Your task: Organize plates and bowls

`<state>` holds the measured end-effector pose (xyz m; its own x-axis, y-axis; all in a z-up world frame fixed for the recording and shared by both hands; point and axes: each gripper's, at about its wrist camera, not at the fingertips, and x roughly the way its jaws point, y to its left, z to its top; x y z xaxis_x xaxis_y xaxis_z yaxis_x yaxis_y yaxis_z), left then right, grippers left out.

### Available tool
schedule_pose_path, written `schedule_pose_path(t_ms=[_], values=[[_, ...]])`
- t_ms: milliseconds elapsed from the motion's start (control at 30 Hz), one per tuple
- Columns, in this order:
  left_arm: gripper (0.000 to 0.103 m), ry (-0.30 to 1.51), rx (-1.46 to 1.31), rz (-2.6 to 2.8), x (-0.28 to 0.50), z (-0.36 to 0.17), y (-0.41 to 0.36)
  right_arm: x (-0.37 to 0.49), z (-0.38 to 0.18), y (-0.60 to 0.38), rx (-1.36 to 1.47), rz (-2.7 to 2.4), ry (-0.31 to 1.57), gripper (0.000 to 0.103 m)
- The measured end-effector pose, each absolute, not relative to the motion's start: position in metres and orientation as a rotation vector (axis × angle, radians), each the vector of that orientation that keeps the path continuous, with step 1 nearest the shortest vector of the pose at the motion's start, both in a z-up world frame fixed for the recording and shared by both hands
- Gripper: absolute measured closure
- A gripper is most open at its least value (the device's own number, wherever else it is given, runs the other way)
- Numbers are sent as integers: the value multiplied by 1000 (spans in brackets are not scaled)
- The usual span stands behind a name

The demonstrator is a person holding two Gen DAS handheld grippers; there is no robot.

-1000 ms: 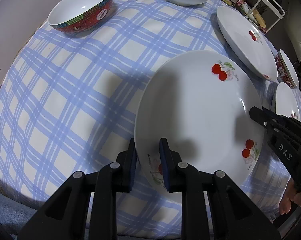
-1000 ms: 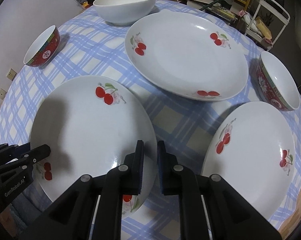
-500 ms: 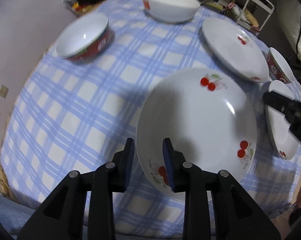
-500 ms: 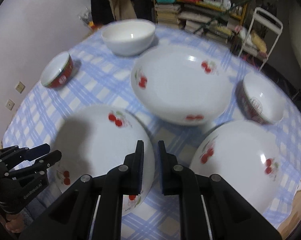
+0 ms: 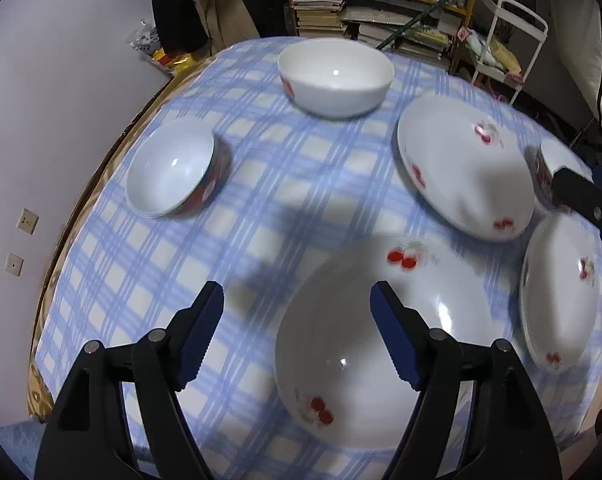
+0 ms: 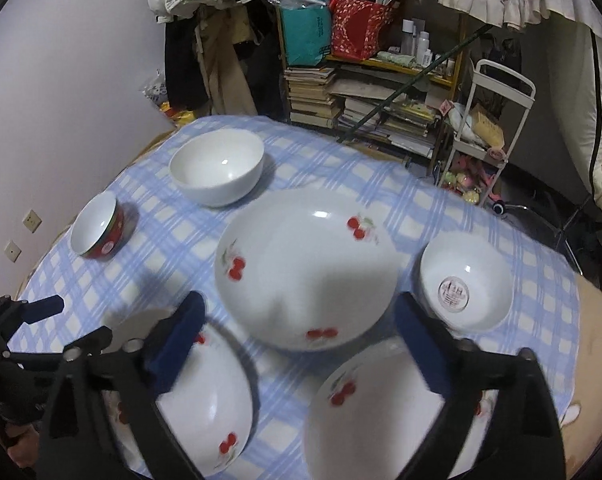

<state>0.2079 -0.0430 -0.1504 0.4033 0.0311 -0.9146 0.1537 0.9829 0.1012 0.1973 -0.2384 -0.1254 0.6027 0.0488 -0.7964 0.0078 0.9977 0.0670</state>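
Glossy glazed ceramic plates (image 5: pixel 385 332) and bowls (image 5: pixel 336 76) rest on a matt, blue-checked cloth tablecloth (image 5: pixel 261 184).

Left gripper (image 5: pixel 297 304) (opening) above cherry plate (image 5: pixel 385 344)

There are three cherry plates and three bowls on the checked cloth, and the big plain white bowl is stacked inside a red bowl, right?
Not quite. The big white bowl is not stacked inside anything: the right wrist view shows it standing alone on the checked cloth, apart from the red bowl. The rest holds: three cherry plates and three bowls.
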Motion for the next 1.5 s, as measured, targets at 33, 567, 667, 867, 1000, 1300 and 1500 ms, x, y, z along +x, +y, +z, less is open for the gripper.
schedule_pose_path(t_ms=[33, 567, 667, 867, 1000, 1300, 1500], values=[[28, 1151, 177, -77, 211, -148, -45, 202, -123, -243, 64, 22, 920, 0], [28, 1181, 132, -101, 286, -152, -86, 286, -133, -319, 188, 33, 964, 0], [28, 1211, 115, -106, 293, -162, -90, 292, -136, -328, 215, 37, 962, 0], [28, 1255, 67, -106, 306, -176, -97, 303, -149, -343, 261, 54, 973, 30], [28, 1276, 45, -113, 313, -183, -106, 309, -163, -344, 263, 62, 1012, 43], [29, 1326, 48, -168, 312, -207, -124, 317, -193, -338, 235, 94, 1125, 73], [47, 1342, 35, -192, 309, -218, -127, 320, -199, -335, 205, 88, 1151, 82]])
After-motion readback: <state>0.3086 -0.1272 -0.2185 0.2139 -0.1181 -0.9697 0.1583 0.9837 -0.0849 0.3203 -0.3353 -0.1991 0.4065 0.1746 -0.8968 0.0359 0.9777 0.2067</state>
